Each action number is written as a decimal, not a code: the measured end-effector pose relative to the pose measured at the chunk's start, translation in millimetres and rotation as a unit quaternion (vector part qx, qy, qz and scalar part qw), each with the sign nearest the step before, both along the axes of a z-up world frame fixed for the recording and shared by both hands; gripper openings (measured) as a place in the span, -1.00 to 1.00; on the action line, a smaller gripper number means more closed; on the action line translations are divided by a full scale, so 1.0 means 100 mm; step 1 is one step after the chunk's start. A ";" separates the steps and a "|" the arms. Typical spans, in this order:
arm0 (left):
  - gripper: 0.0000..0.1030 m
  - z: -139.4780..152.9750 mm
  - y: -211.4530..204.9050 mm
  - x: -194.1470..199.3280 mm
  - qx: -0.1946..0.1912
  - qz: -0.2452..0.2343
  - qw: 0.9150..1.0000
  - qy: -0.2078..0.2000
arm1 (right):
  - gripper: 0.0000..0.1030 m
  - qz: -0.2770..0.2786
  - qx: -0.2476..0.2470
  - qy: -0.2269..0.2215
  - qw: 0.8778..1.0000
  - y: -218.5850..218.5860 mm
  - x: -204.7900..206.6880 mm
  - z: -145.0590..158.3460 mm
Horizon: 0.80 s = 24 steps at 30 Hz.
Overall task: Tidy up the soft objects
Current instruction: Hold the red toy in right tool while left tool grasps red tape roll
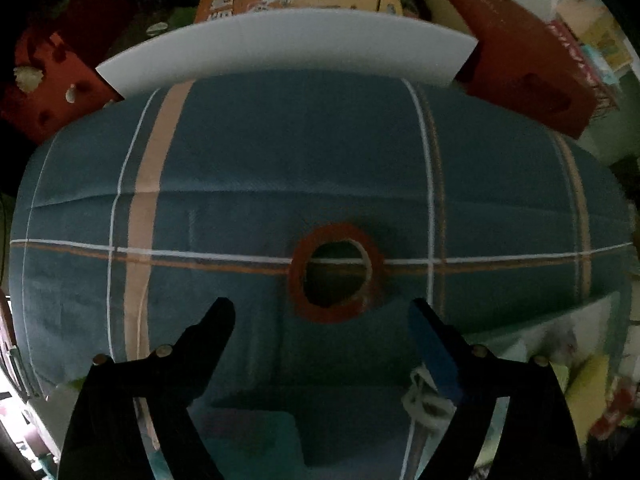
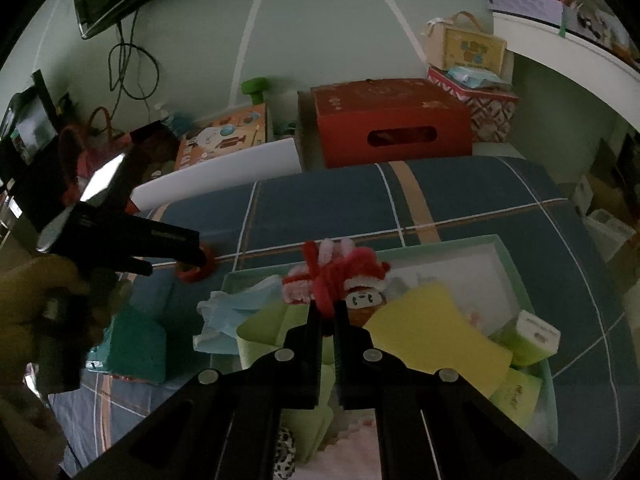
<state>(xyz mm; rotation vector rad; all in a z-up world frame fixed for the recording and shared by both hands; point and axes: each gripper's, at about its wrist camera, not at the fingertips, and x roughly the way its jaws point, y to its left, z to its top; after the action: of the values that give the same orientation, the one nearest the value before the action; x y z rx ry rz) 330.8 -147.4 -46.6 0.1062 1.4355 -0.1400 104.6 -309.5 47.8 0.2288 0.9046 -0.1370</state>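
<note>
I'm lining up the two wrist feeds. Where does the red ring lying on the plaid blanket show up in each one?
Left wrist: the red ring lies just below centre, ahead of the open left gripper.
Right wrist: the red ring sits left of centre, partly hidden by the left gripper's fingers.
Shared landmark: the white board at the blanket's far edge.

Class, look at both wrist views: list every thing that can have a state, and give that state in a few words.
Left gripper: open, above the red ring.
Right gripper: shut on the red and pink fuzzy toy.
Red ring: lying flat on the blue checked cloth, not held.
Green box: open, partly filled.
Red carton: closed, upright.
</note>
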 end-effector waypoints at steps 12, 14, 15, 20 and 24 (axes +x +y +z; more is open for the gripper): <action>0.15 -0.15 -0.07 0.03 0.001 -0.004 1.000 0.009 | -0.90 -0.002 0.008 0.002 1.000 -0.03 0.00 -0.01; 0.06 -0.15 -0.07 0.02 -0.002 -0.006 1.000 0.008 | -0.90 -0.001 0.008 0.002 1.000 -0.04 0.00 -0.01; 0.06 -0.14 -0.07 0.02 -0.004 -0.005 1.000 0.007 | -0.90 -0.001 0.008 0.002 1.000 -0.04 0.00 -0.01; 0.06 -0.08 -0.07 -0.03 -0.021 -0.004 1.000 0.005 | -0.90 0.000 0.008 0.005 1.000 -0.04 0.01 -0.02; 0.06 0.07 -0.04 -0.13 -0.040 -0.012 0.999 -0.008 | -0.90 -0.001 0.009 0.007 1.000 -0.03 0.01 -0.04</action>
<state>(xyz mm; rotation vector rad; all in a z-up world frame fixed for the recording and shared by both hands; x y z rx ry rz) 318.2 -151.2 -39.2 0.0580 1.4112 -0.2160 105.2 -313.0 44.1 0.2458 0.9200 -0.1318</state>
